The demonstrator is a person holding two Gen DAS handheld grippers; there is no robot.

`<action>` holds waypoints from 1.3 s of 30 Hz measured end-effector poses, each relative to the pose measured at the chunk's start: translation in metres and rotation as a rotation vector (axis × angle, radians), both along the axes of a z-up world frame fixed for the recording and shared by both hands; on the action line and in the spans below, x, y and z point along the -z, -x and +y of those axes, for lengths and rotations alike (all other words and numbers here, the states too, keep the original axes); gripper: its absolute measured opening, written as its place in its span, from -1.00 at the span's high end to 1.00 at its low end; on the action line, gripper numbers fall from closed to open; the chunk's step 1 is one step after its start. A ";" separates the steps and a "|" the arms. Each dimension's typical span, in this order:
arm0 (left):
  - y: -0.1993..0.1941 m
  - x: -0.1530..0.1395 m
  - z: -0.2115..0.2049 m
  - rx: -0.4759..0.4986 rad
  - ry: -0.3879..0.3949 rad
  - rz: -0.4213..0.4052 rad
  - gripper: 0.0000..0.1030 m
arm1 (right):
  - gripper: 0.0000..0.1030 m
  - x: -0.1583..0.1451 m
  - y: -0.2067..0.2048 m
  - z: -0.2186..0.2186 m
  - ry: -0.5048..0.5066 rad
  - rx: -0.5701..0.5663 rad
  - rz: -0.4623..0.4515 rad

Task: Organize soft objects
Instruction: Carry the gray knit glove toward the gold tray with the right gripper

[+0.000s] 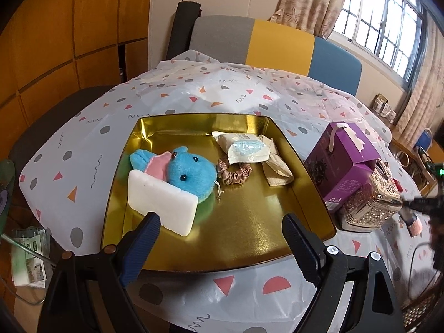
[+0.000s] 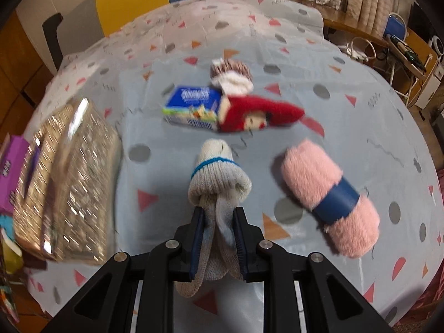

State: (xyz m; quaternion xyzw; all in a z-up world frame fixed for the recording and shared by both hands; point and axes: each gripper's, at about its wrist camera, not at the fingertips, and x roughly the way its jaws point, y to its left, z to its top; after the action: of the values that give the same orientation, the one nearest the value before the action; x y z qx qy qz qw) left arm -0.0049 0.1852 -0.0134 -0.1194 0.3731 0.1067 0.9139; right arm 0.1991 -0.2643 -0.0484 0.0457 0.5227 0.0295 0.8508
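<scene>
In the left wrist view a gold tray (image 1: 249, 238) holds a blue plush toy (image 1: 188, 173), a white sponge block (image 1: 162, 204), a pink scrunchie (image 1: 234, 170), a tissue packet (image 1: 247, 148) and a beige cloth pouch (image 1: 277, 166). My left gripper (image 1: 219, 222) hangs open over the tray's near side, holding nothing. In the right wrist view my right gripper (image 2: 217, 216) is shut on a rolled grey glove with a blue band (image 2: 217, 177), which hangs above the tablecloth. A pink fluffy roll with a blue band (image 2: 330, 198), a red plush (image 2: 258, 112) and a striped sock bundle (image 2: 231, 73) lie beyond.
A glittery gold tissue box (image 2: 66, 183) and a purple carton (image 1: 344, 161) stand between the tray and the loose items. A blue tissue pack (image 2: 194, 105) lies against the red plush. Chairs stand at the table's far edge (image 1: 249, 41).
</scene>
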 end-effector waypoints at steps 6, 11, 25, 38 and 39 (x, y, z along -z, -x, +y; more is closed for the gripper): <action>0.002 0.004 0.001 0.002 0.013 0.007 -0.75 | 0.67 -0.045 -0.019 0.029 -0.020 -0.046 -0.103; 0.006 0.003 0.006 -0.010 0.026 0.002 -0.75 | 0.86 -0.083 -0.030 0.066 0.019 -0.103 -0.190; 0.003 0.008 0.008 -0.016 0.030 0.020 -0.75 | 0.27 -0.015 -0.047 0.035 -0.110 0.015 0.073; 0.002 0.012 0.011 -0.021 0.034 0.036 -0.75 | 0.48 0.011 -0.050 0.037 -0.106 0.085 0.051; 0.001 0.013 0.011 -0.018 0.035 0.041 -0.75 | 0.48 -0.001 -0.051 0.036 -0.100 0.087 0.020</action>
State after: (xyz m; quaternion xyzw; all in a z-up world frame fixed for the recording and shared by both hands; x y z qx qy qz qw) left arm -0.0058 0.1962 -0.0266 -0.1366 0.3925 0.1110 0.9027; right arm 0.2505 -0.2285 -0.0473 0.1112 0.5267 0.0181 0.8426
